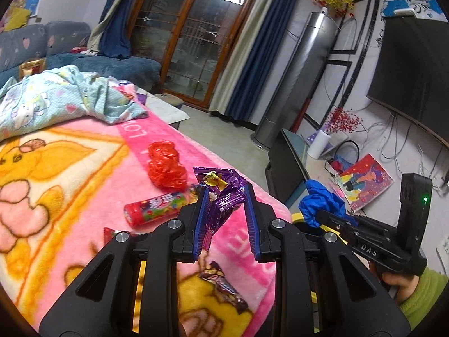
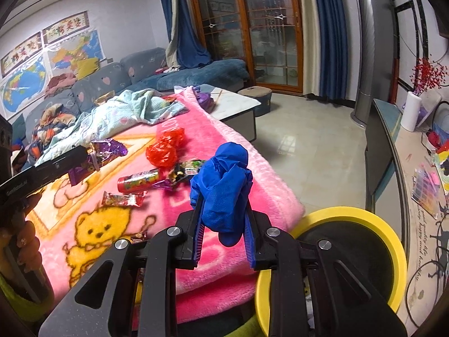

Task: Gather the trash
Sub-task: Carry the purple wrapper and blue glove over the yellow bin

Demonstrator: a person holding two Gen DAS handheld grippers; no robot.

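Observation:
My left gripper (image 1: 226, 189) is shut on a crumpled purple foil wrapper (image 1: 224, 196) and holds it above the pink blanket (image 1: 84, 182). My right gripper (image 2: 223, 199) is shut on a crumpled blue plastic bag (image 2: 224, 185), held above the blanket's edge next to a yellow-rimmed bin (image 2: 350, 252). The blue bag also shows in the left wrist view (image 1: 320, 199). On the blanket lie a red plastic bag (image 1: 165, 165), a red candy tube (image 1: 154, 209), a dark candy bar wrapper (image 1: 224, 286) and a small red wrapper (image 2: 123, 199).
A pale blue patterned cloth (image 1: 56, 101) is heaped at the blanket's far end. A white coffee table (image 2: 235, 104) stands beyond it. A TV cabinet (image 2: 393, 154) with clutter runs along the right wall. Tiled floor (image 2: 303, 140) lies between.

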